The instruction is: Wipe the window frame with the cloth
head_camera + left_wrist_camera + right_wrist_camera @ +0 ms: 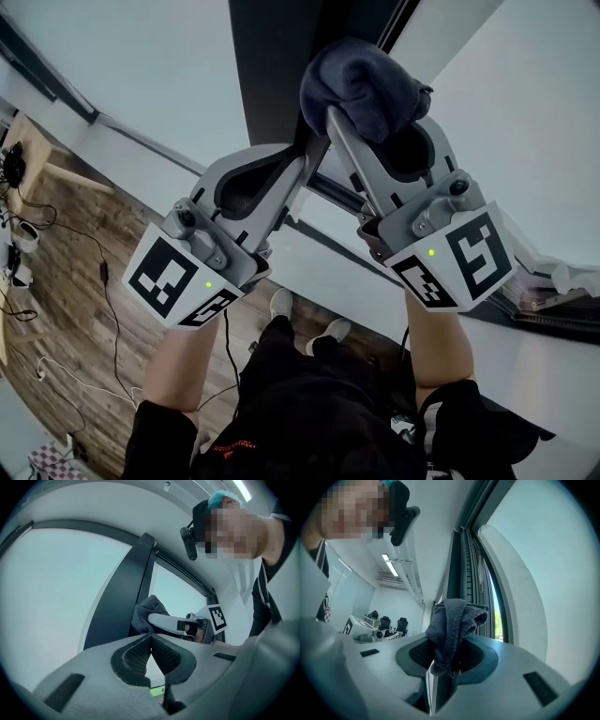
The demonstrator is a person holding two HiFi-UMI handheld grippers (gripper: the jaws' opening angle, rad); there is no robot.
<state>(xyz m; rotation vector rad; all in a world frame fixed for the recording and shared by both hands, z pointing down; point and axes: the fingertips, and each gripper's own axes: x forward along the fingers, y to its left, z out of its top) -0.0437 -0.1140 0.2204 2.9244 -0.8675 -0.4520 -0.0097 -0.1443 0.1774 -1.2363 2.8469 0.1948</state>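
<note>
A dark grey cloth (364, 86) is bunched in my right gripper (349, 120), which is shut on it and holds it up against the dark window frame post (277, 66). In the right gripper view the cloth (452, 625) stands up from between the jaws of the right gripper (445, 644), close to the frame's tracks (465, 559). My left gripper (314, 155) is raised just left of it, shut and empty. In the left gripper view the left gripper (150, 639) has its pads together, with the cloth (146, 613) and the post (123, 597) beyond.
Window glass (150, 66) lies on both sides of the post. Below are a wooden floor with cables (75, 281), the person's shoes (281, 302) and a white ledge (553, 361) with stacked items (544, 300). Office chairs (393, 624) stand far back in the room.
</note>
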